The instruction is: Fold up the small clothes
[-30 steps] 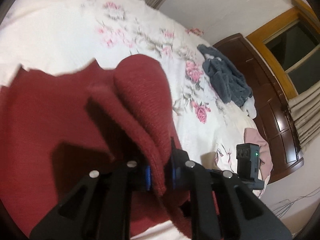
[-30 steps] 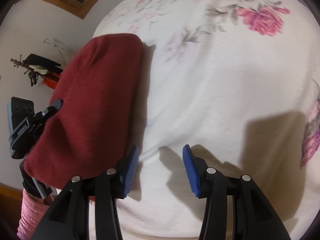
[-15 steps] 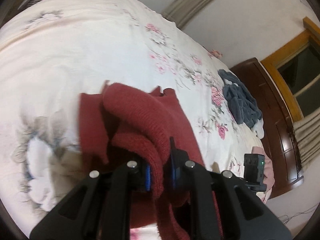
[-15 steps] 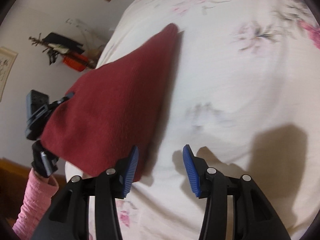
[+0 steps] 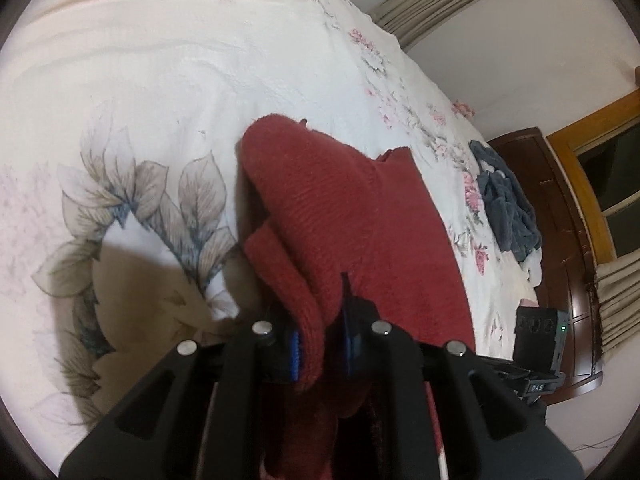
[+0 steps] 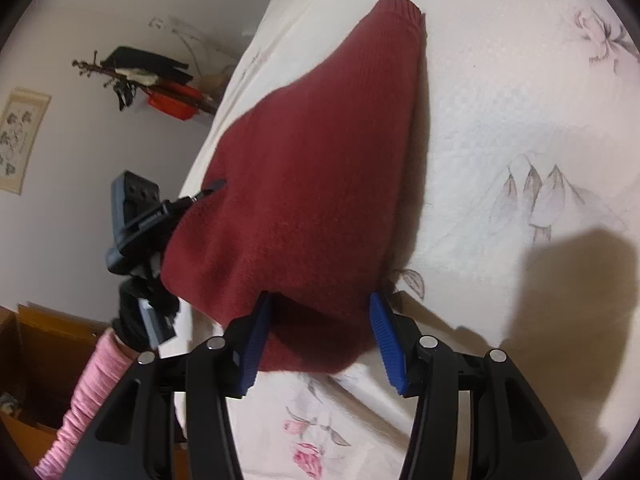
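The left gripper (image 5: 320, 344) is closed on a thick fold of the dark red knitted garment (image 5: 340, 216), which hangs from it and lies partly on the white floral bedspread (image 5: 160, 80). The right gripper (image 6: 320, 336) has its jaws apart, with the garment's lower edge between its blue pads (image 6: 256, 340).

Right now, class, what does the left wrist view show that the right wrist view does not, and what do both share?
Only the left wrist view shows the left gripper shut on a fold of the red knit garment, a dark blue-grey garment and a dark wooden cabinet. Only the right wrist view shows the right gripper open, a pink sleeve and a wall scroll. Both show the red garment on the floral bedspread.
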Demonstrator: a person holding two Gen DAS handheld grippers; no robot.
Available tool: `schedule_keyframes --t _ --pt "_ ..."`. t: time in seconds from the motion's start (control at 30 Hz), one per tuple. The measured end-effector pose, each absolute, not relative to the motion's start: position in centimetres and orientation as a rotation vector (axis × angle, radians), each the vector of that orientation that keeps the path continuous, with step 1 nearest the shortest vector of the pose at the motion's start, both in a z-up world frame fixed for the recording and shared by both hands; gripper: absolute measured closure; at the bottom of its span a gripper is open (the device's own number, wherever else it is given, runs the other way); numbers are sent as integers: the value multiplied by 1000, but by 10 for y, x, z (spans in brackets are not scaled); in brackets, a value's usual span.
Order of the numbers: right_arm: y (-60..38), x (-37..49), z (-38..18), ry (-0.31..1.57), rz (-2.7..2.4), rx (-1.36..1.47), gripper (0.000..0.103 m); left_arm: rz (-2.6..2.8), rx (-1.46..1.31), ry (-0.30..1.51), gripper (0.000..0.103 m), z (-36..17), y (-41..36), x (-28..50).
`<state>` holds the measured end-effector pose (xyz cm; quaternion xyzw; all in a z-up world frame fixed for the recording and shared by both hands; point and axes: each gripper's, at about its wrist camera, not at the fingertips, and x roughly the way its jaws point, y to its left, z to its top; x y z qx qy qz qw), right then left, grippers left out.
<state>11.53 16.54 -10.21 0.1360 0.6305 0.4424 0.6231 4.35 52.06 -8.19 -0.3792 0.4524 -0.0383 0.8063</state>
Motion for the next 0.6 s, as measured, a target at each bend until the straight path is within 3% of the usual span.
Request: schedule_keyframes --t 0.17,0.3,0.37,0.5,0.6 --pt "174 114 -98 1444 1029 293 42 -101 -746 960 89 -74 511 47" --pt "182 105 -105 1438 1007 197 63 -73 -746 988 88 -75 517 46" --pt "180 102 -110 1443 990 144 66 -42 -746 1002 81 -70 523 38" --pt "171 102 -116 1463 982 150 67 -49 -715 1005 79 -51 521 8" --pt "167 104 -114 1466 988 183 60 -77 -703 1015 65 -37 506 -19"
